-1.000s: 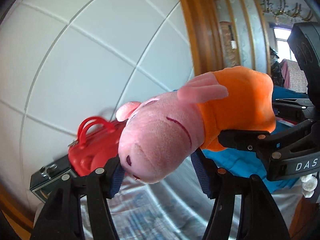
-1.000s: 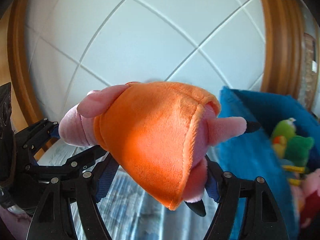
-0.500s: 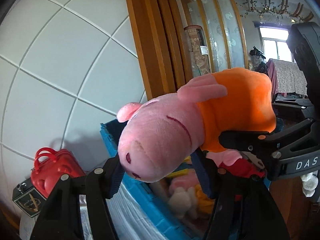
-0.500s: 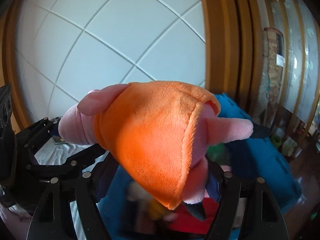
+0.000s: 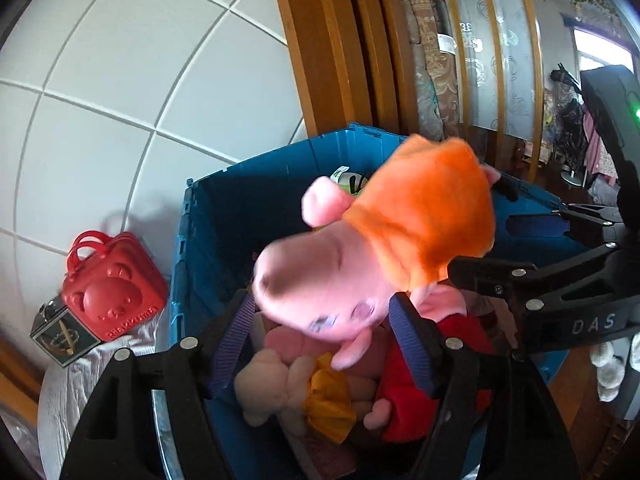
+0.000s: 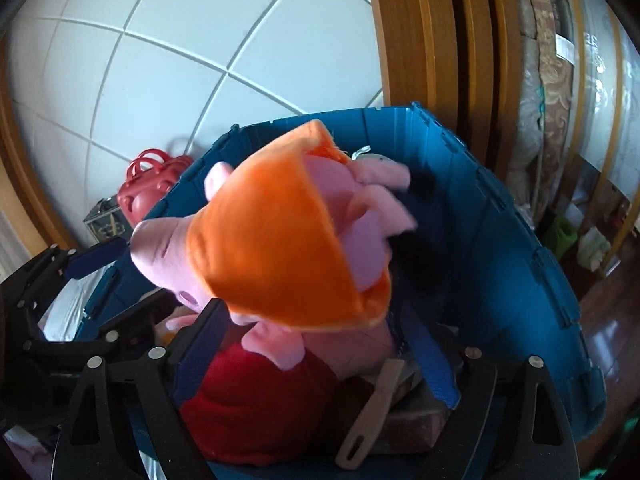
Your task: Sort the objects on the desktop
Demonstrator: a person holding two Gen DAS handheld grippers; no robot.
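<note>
Two claws frame one fuzzy pink pig plush (image 5: 332, 280) in an orange felt-like dress, right above a blue plastic crate (image 5: 240, 208).

Left wrist view: the left claw (image 5: 320, 336) has black plastic arms with ribbed blue pads, and its jaws are opening. The pig's rounded snout sits between the pads, blurred; the right pad looks like it brushes the cheek, the left one stands off, so no real squeeze. The plush is tilted head-down over the crate's open top. Inside the crate lies a soft heap: a cream plush (image 5: 272, 384), a scrap of yellow fabric (image 5: 328, 400), and something in red fleece (image 5: 408, 392). Left of the crate, on crinkly silver sheeting over the desk, sits a glossy red moulded case (image 5: 112, 292) with a bear face and loop handles, leaning against a small dark box (image 5: 60, 336). Off to the right edge, the right claw (image 5: 532, 248) shows as black struts.

Right wrist view: the right claw (image 6: 316, 352) is also opening, pads spread wide and clear of the plush (image 6: 280, 240). You look straight up the flared cone of the orange skirt, pink legs poking out, all a bit smeared. Under it the crate's ribbed wall (image 6: 500, 240) curves round the red fleece bundle (image 6: 256, 408) and a flat pale wooden spatula (image 6: 372, 420). White tiled wall behind, wooden trim beside it.
</note>
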